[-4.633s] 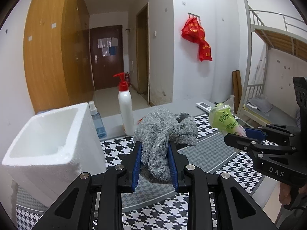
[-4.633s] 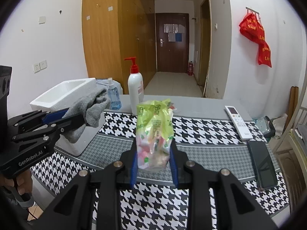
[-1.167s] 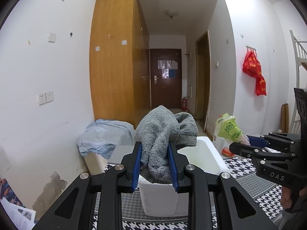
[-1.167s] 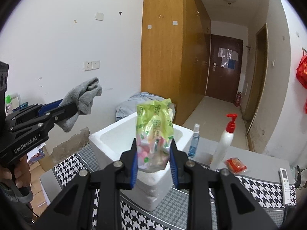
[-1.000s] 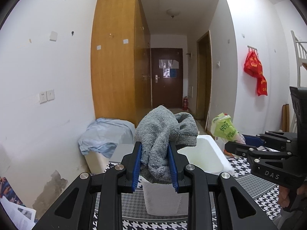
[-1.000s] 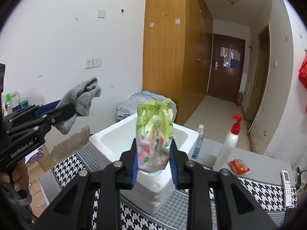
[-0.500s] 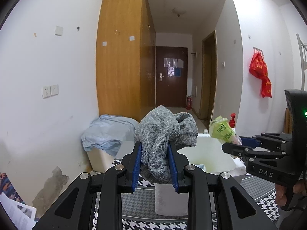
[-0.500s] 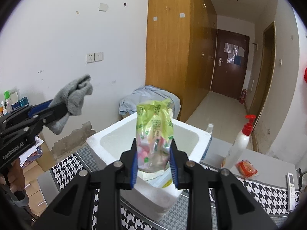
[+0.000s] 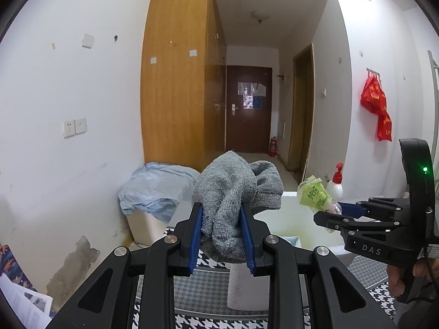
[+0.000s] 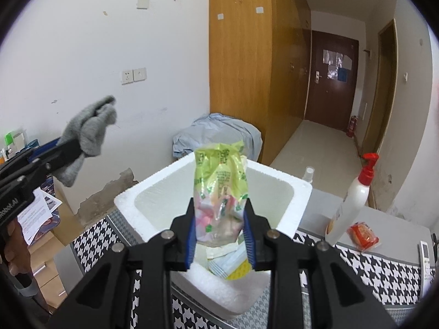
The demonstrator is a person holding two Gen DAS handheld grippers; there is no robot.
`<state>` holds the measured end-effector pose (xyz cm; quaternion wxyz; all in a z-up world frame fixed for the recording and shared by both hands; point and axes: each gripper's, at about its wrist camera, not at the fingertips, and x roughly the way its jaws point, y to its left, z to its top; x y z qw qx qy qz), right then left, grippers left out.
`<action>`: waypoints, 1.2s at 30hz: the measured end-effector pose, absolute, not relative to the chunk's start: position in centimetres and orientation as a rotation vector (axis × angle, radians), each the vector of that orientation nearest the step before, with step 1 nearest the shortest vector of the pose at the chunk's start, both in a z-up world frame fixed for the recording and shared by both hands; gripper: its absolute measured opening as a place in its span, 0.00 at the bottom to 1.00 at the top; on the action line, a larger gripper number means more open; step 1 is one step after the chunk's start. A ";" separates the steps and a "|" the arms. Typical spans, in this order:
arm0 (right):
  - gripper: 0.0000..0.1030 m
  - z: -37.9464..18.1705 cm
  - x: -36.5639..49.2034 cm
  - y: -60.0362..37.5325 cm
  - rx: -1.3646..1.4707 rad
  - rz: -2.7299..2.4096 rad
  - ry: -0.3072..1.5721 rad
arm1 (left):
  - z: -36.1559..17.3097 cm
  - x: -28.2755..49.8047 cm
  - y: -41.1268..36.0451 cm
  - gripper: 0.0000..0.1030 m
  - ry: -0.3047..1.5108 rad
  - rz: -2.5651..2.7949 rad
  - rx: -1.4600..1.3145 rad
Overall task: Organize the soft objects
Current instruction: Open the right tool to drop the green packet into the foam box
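My left gripper is shut on a crumpled grey cloth, held in the air left of a white foam box. In the right wrist view that left gripper and the grey cloth hang at the left, apart from the foam box. My right gripper holds a yellow-green snack bag upright over the box's near side; its jaws are opening, with the pads still against the bag. Flat packets lie inside the box. The left wrist view shows the right gripper and the bag above the box.
The box stands on a houndstooth tablecloth. To its right are a white pump bottle, a red packet, a small spray bottle and a remote. A blue cloth heap lies behind by the wardrobe.
The right gripper has come closer to the foam box and a little lower, and the bag now hangs over its opening. Its jaws stand slightly wider. The left gripper still grips the cloth.
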<state>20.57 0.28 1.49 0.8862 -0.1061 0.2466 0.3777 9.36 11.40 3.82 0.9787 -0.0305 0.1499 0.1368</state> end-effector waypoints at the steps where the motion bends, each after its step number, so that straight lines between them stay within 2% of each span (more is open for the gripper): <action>1: 0.46 1.5 20.6 0.3 -0.216 0.791 0.515 | 3.8 9.4 11.4 0.27 0.305 0.277 -0.062; 2: 0.59 1.5 20.5 0.2 -0.212 0.800 0.515 | 3.7 9.5 11.3 0.27 0.306 0.277 -0.062; 4: 0.75 1.7 20.2 0.1 -0.208 0.793 0.498 | 3.7 9.5 11.2 0.27 0.309 0.277 -0.065; 9: 0.81 2.2 19.1 -0.4 -0.221 0.795 0.454 | 3.7 9.6 11.2 0.27 0.312 0.272 -0.068; 15: 0.98 2.7 18.3 -1.6 -0.163 0.803 0.452 | 3.5 10.0 11.6 0.27 0.324 0.271 -0.069; 36: 0.99 2.3 17.9 -4.8 -0.177 0.701 0.420 | 3.4 12.1 10.8 0.27 0.345 0.202 -0.050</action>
